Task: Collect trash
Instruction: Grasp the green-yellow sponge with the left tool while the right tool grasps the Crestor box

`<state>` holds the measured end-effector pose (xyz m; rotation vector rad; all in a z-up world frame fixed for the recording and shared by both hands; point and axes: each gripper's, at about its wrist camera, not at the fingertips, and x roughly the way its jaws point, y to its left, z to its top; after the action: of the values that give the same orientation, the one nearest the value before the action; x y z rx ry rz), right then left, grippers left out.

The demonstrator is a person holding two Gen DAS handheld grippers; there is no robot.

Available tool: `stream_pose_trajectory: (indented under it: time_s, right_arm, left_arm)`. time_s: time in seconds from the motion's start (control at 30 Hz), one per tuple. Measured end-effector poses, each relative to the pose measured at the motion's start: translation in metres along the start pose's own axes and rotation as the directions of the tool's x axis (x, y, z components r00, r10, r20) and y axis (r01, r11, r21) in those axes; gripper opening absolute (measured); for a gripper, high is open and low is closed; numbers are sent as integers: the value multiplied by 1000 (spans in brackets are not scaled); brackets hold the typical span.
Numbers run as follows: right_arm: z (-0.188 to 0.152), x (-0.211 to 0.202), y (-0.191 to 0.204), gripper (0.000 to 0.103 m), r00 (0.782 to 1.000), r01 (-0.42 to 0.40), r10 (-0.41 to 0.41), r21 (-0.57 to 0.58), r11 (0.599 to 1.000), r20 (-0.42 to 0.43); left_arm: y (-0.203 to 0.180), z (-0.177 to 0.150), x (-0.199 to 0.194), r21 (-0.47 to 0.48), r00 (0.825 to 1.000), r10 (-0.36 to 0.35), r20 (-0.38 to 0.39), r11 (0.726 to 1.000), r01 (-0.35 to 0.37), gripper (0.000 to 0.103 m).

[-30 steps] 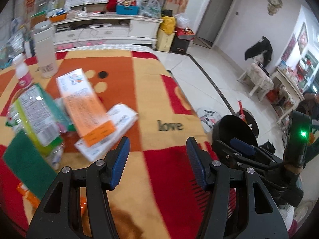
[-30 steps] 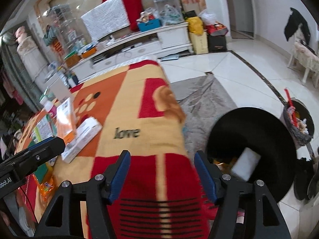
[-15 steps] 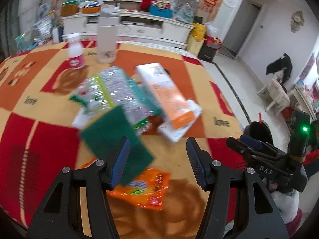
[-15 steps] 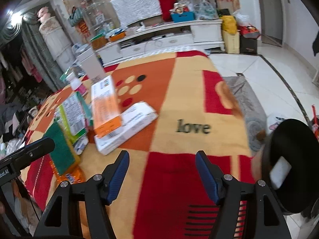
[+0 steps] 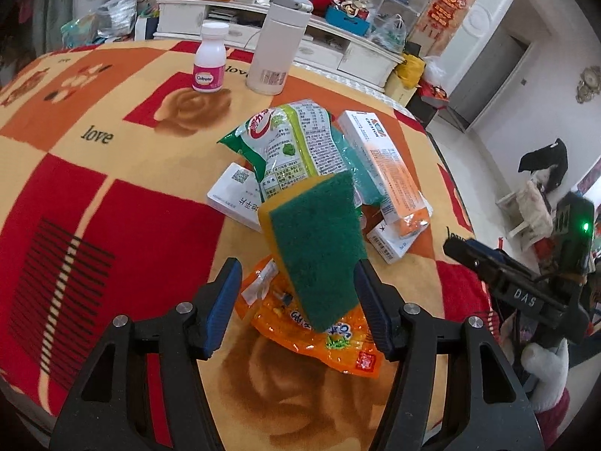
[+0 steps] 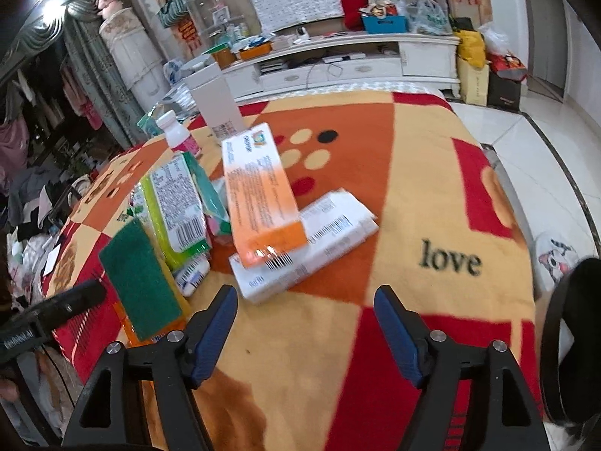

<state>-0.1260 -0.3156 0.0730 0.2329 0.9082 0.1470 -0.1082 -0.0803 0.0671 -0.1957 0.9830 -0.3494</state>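
The left wrist view looks forward and down from close above the green-and-yellow scouring sponge (image 5: 319, 248), toward the white TV cabinet (image 5: 338, 49). The right wrist view faces the same cabinet (image 6: 338, 64) from farther right. Both share the sponge (image 6: 141, 280) and the orange-and-white carton (image 5: 390, 176) (image 6: 263, 195).

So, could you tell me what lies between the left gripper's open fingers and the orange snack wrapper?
In the left wrist view, the green scouring sponge leans over the orange snack wrapper, between the left gripper fingers.
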Motion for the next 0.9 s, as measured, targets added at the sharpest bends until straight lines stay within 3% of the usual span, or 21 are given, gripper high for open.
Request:
stream_pose_trajectory:
  time_s: [0.3, 0.9]
  right_arm:
    - [16, 14, 24, 75, 999, -32, 31, -65, 997, -15]
    - [64, 65, 23, 76, 999, -30, 27, -88, 996, -32]
  left_arm:
    - [-1, 6, 15, -24, 1000, -22, -6, 999, 22, 61]
    - [-1, 9, 29, -28, 998, -61, -12, 998, 60, 60]
